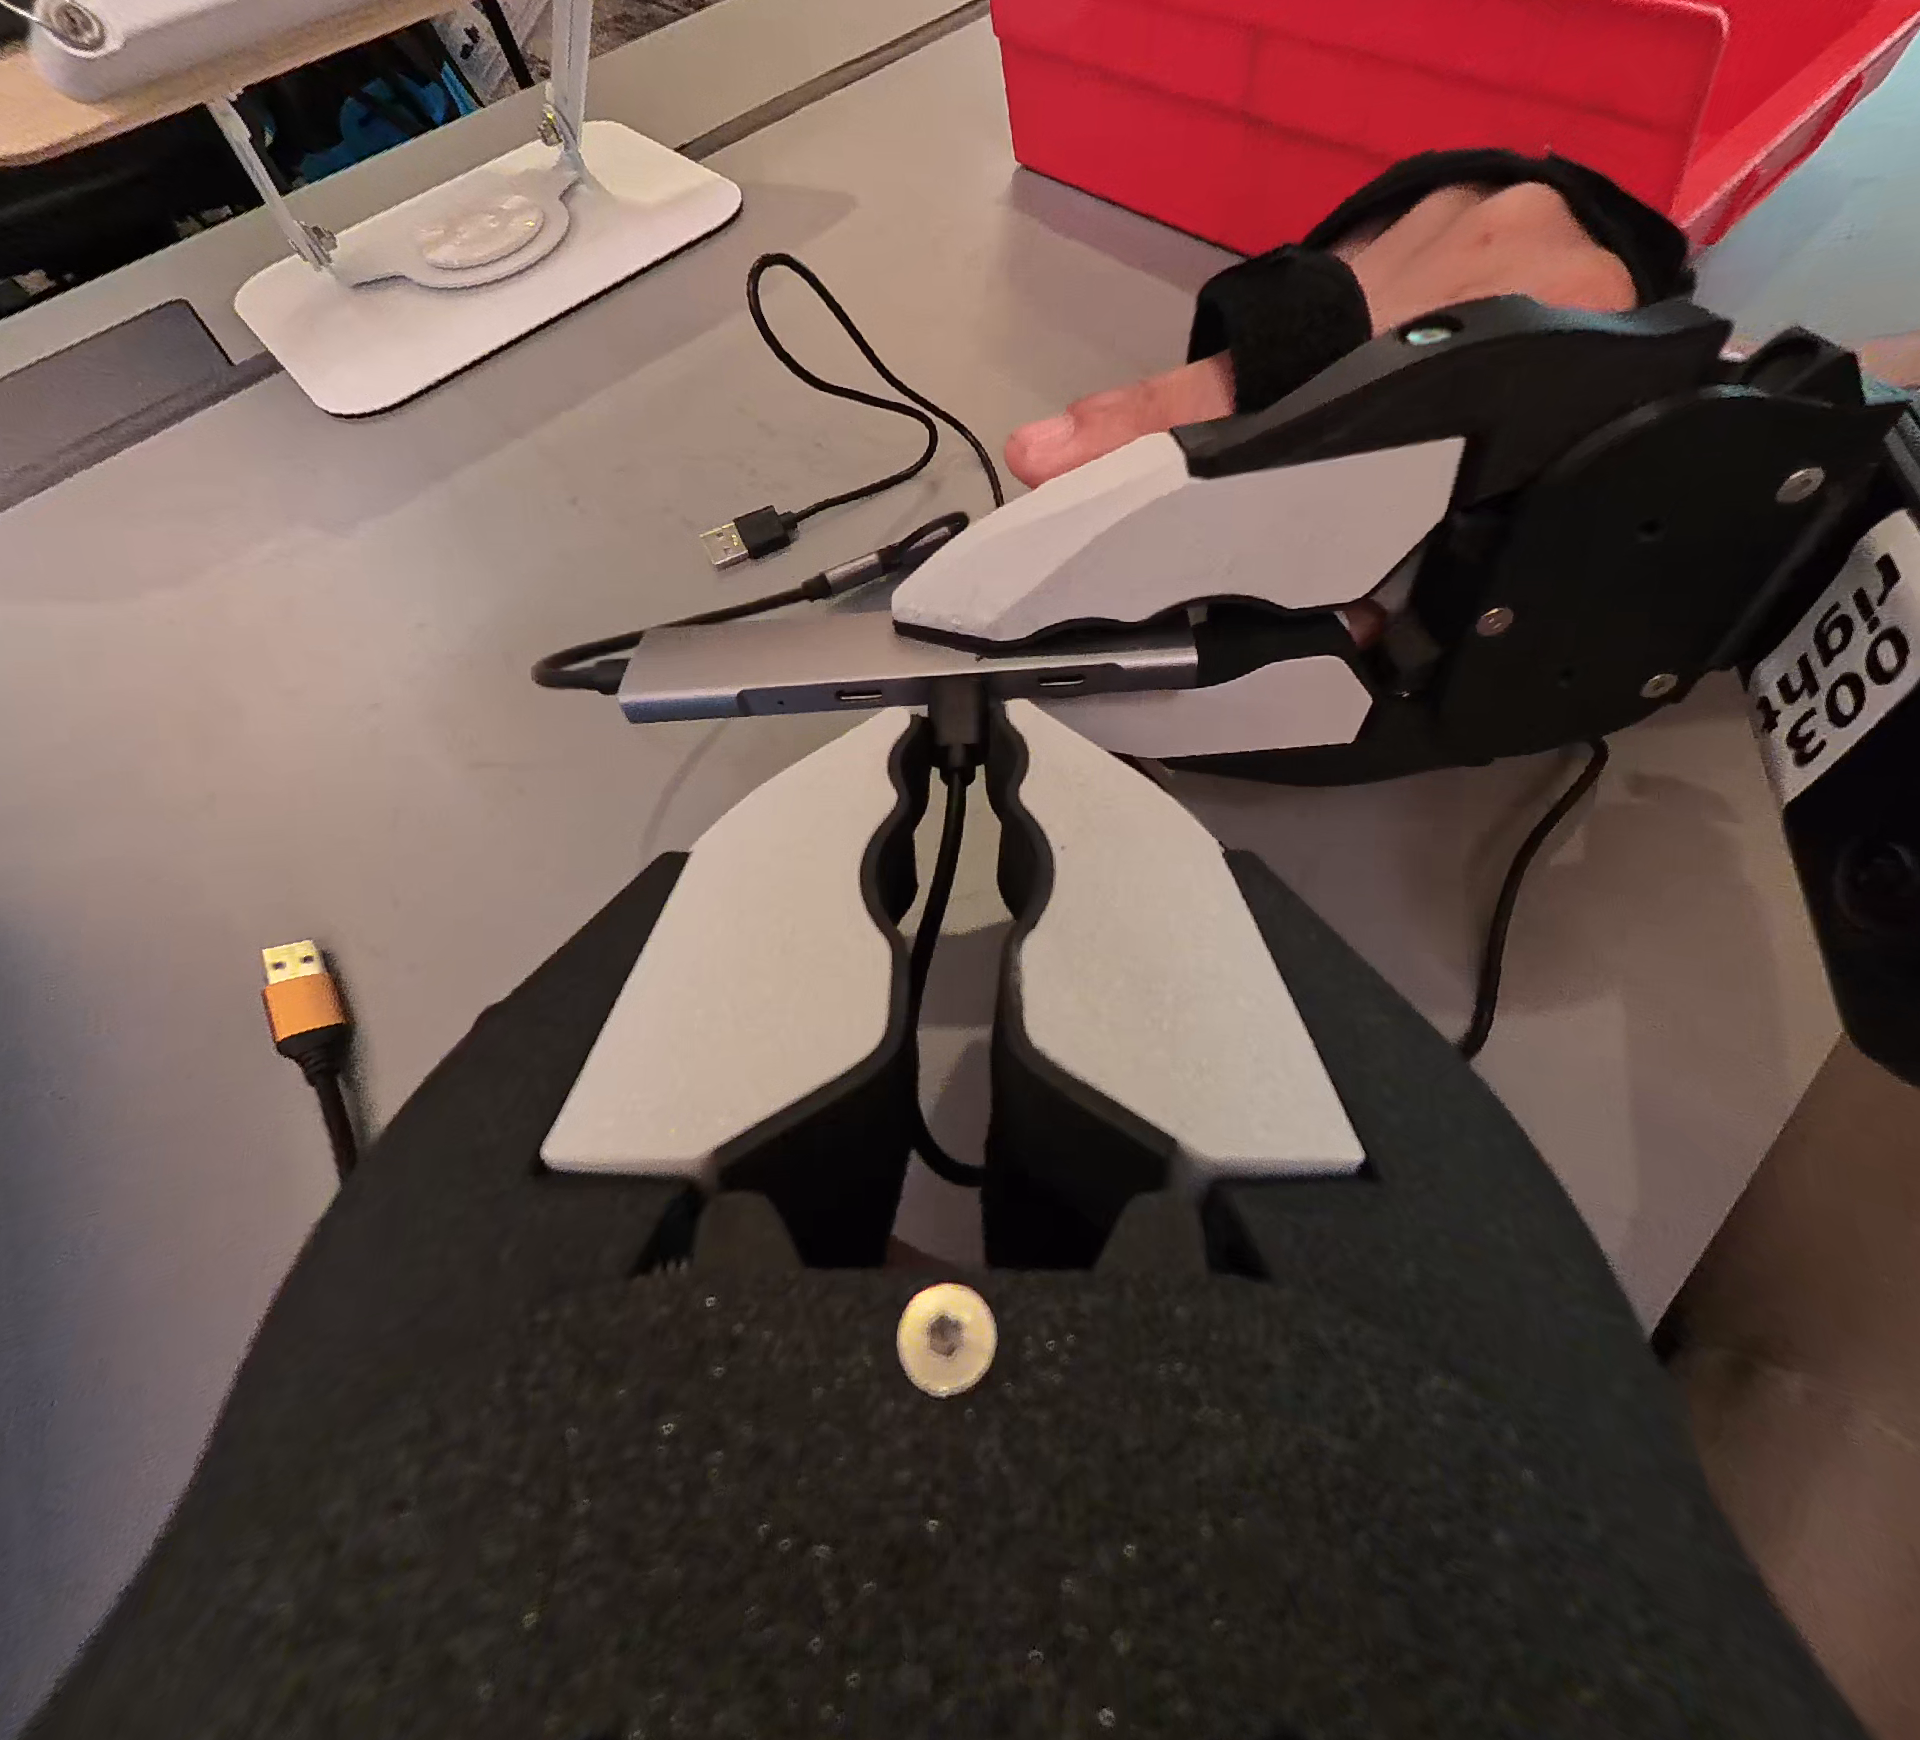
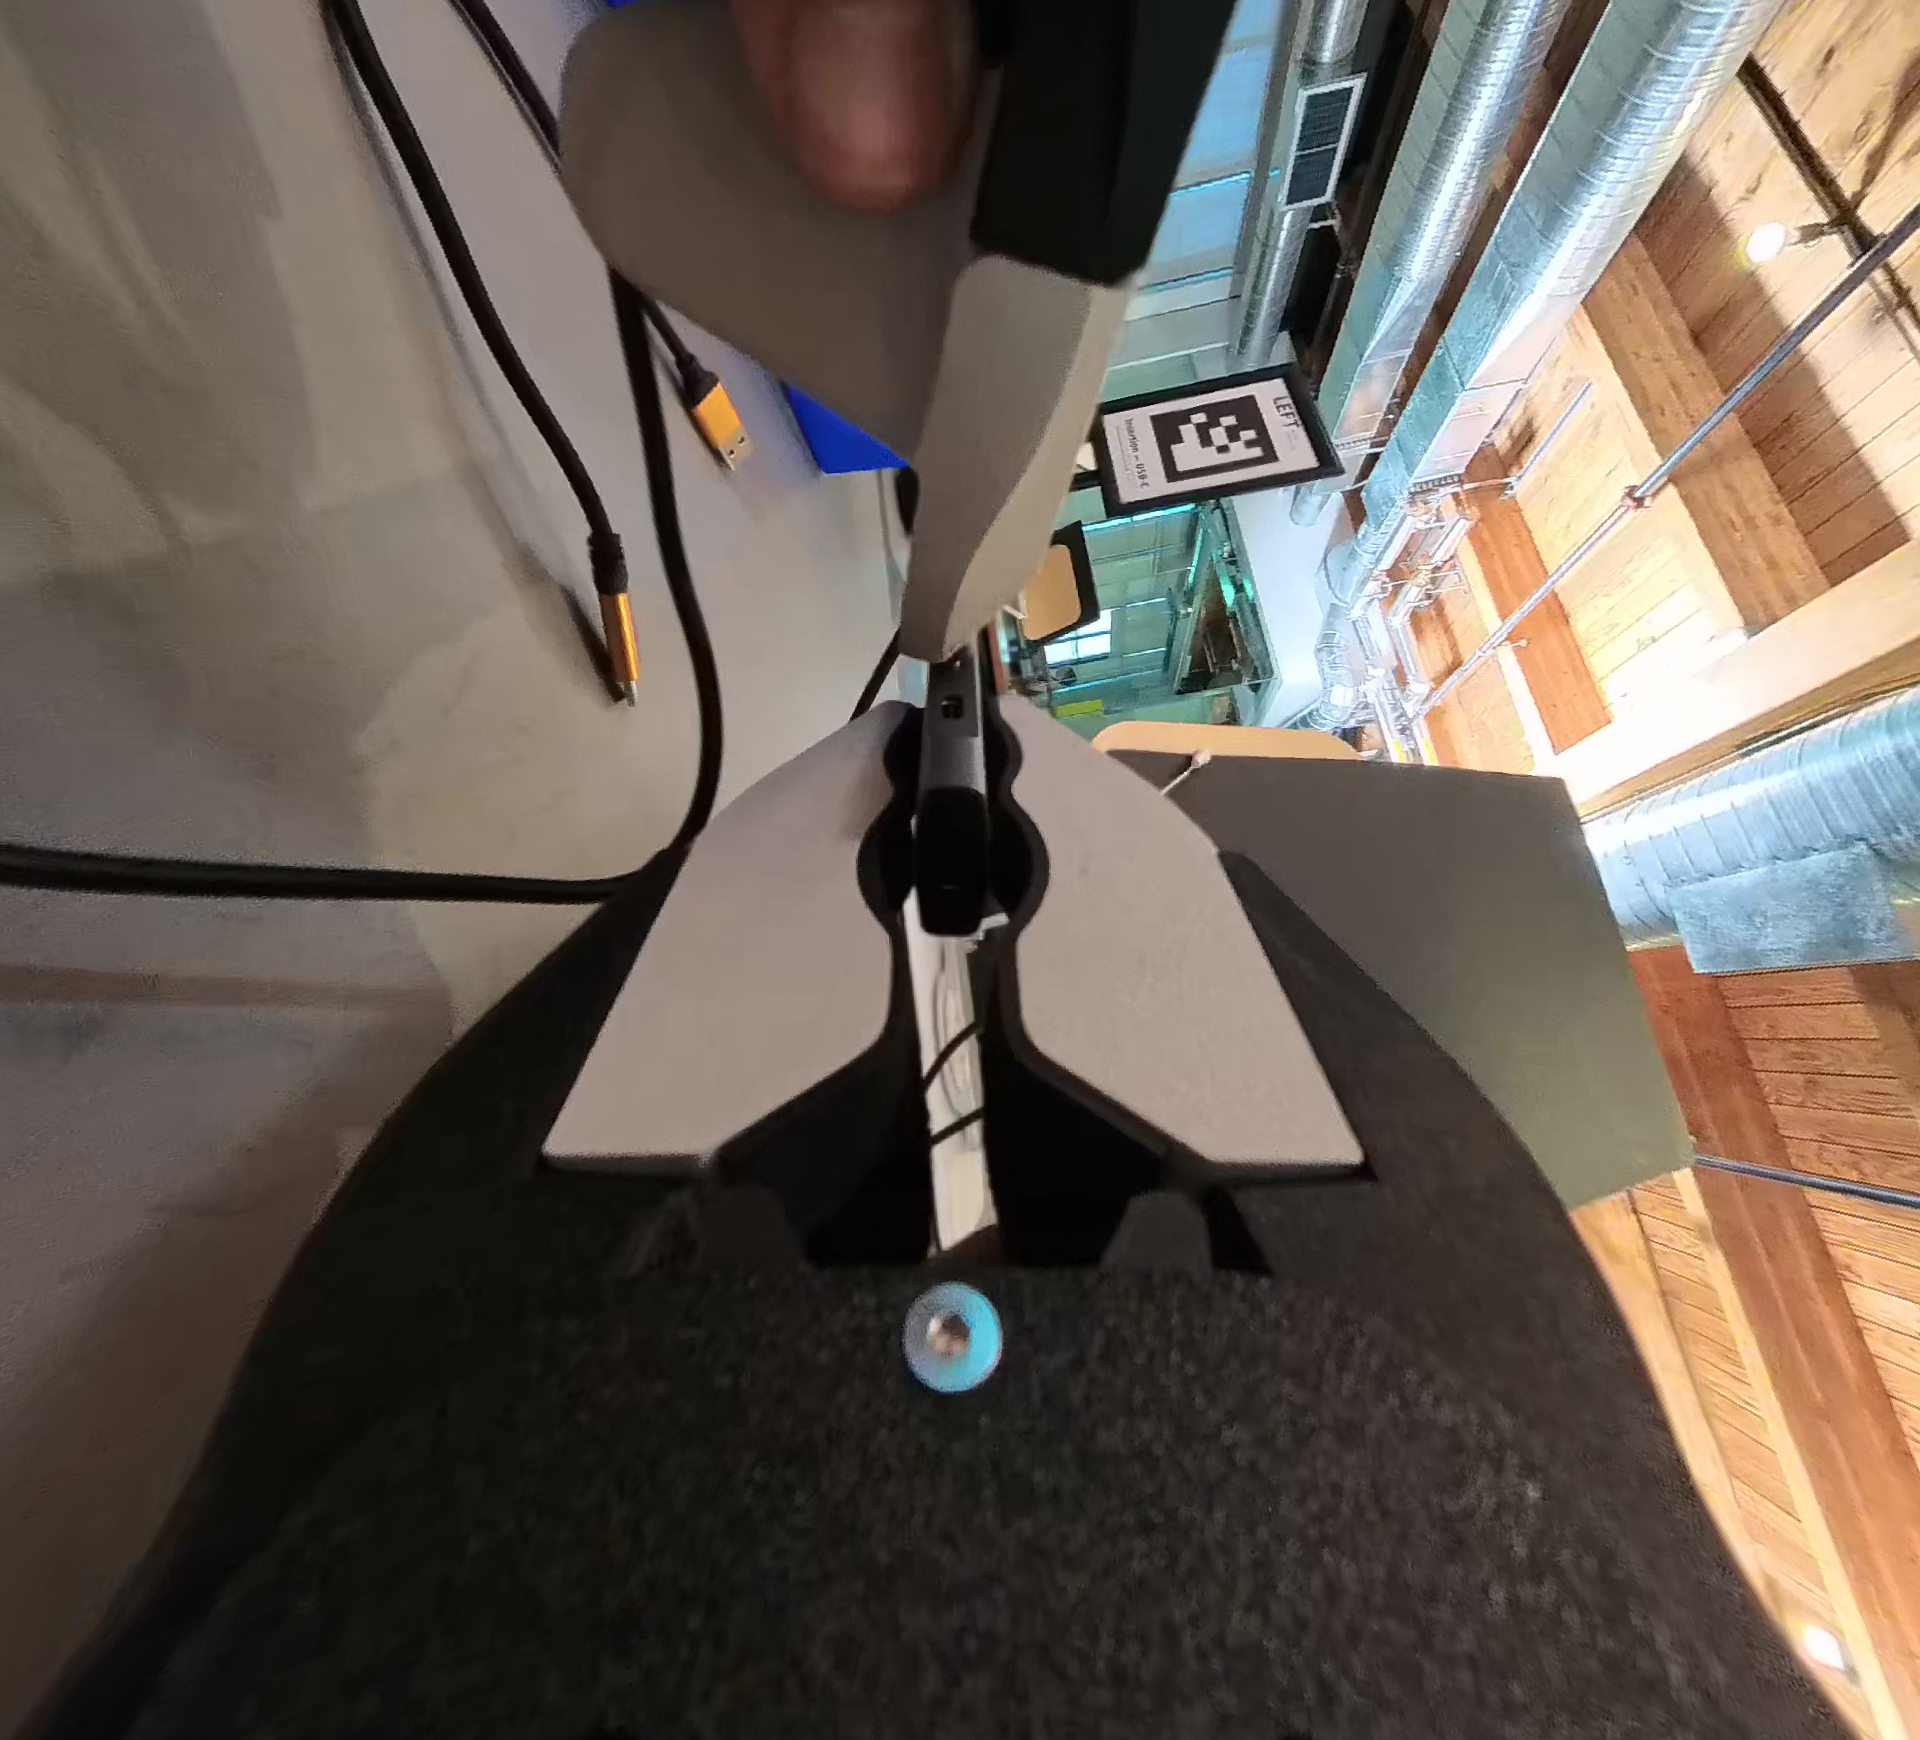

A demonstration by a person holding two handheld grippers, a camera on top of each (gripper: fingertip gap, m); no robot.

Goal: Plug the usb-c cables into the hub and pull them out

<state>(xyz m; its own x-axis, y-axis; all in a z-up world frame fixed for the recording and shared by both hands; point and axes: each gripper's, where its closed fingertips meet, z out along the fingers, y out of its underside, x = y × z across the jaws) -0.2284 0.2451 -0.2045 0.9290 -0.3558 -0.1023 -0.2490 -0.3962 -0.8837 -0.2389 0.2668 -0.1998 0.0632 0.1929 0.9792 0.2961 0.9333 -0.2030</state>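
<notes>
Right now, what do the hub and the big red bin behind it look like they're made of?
The hub looks like brushed metal, probably aluminium: a matte grey-blue shell with crisp edges and a soft sheen along its top face. The red bin looks like moulded plastic: even glossy colour, rounded rims and thin walls. Neither can be confirmed from looks alone.

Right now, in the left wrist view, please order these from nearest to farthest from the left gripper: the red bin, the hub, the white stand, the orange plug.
1. Hub, directly ahead of the left gripper fingertips.
2. Orange plug, on the table to its left.
3. White stand, far left.
4. Red bin, far right; too close to call against the stand.
</notes>
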